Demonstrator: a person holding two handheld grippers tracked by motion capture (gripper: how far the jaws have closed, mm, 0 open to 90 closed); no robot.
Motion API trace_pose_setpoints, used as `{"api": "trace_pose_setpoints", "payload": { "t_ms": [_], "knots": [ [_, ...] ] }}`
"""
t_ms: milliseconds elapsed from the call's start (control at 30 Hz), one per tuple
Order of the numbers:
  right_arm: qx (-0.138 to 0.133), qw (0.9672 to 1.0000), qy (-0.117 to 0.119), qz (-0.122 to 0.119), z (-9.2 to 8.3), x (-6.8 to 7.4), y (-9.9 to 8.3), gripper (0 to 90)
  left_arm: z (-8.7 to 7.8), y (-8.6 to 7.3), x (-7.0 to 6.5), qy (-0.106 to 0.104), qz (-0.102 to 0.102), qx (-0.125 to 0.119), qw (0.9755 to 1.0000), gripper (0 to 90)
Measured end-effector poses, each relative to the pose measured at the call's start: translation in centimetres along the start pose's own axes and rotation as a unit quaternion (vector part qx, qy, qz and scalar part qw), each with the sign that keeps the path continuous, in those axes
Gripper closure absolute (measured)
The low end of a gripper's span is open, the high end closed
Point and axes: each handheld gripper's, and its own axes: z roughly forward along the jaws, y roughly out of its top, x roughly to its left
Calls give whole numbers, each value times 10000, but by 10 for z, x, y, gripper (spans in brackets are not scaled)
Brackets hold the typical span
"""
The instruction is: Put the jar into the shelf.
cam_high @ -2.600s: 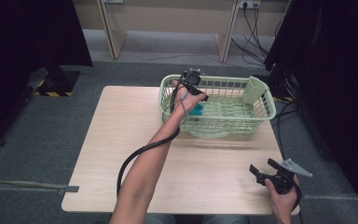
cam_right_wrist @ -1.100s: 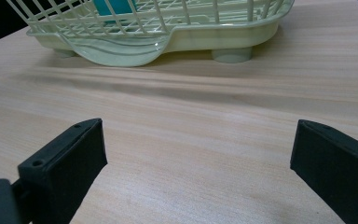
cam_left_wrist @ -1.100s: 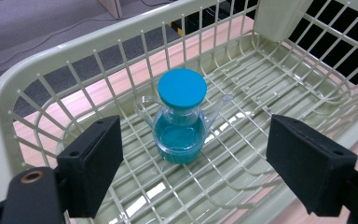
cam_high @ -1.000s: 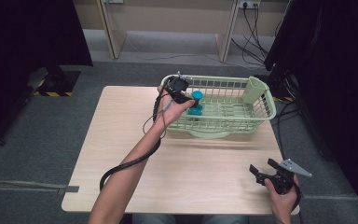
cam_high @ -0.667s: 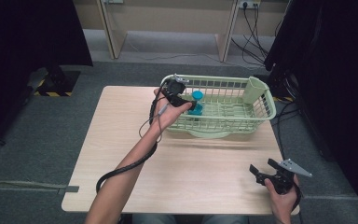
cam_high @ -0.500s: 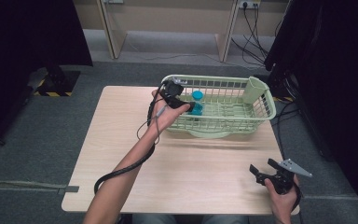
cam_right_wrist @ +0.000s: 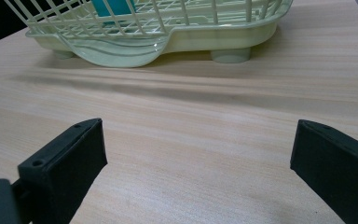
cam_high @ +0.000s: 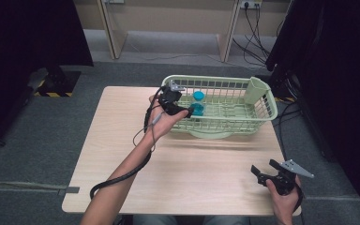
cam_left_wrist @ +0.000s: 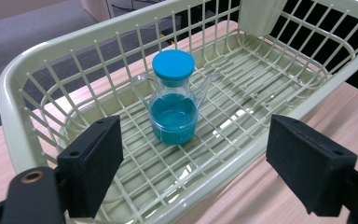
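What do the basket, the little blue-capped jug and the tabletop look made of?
Basket: pale green moulded plastic, smooth, thick lattice bars. Jug: clear plastic or glass, unclear which, tinted blue inside, with a matte blue cap. Tabletop: light wood-grain surface, probably laminate, faintly glossy.

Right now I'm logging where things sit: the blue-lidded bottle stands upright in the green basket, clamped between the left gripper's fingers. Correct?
Not clamped. In the left gripper view the left gripper is open, and the blue-lidded bottle stands upright in the green basket, clear of both fingers.
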Motion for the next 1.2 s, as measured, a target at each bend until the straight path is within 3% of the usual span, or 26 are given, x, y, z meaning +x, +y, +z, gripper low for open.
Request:
{"api": "trace_pose_setpoints", "payload": {
  "t_ms": [367, 733, 833, 867, 1200],
  "knots": [
    [6, 10000, -5, 3, 0, 1, 0, 34, -16, -21, -1, 39, 108, -291, 9995, 181],
    [17, 10000, -11, -6, 0, 1, 0, 34, -29, -40, 1, 74, 111, -432, 9990, 180],
    [15, 10000, -9, 0, 0, 1, 0, 34, -32, -45, 1, 88, 86, -512, 9986, 179],
    [16, 10000, -10, -3, 0, 1, 0, 34, -36, -51, 1, 129, 91, -643, 9978, 180],
    [17, 10000, -16, -27, 0, 1, 0, 34, -49, -74, 0, 193, 89, -838, 9963, 181]
  ]
}}
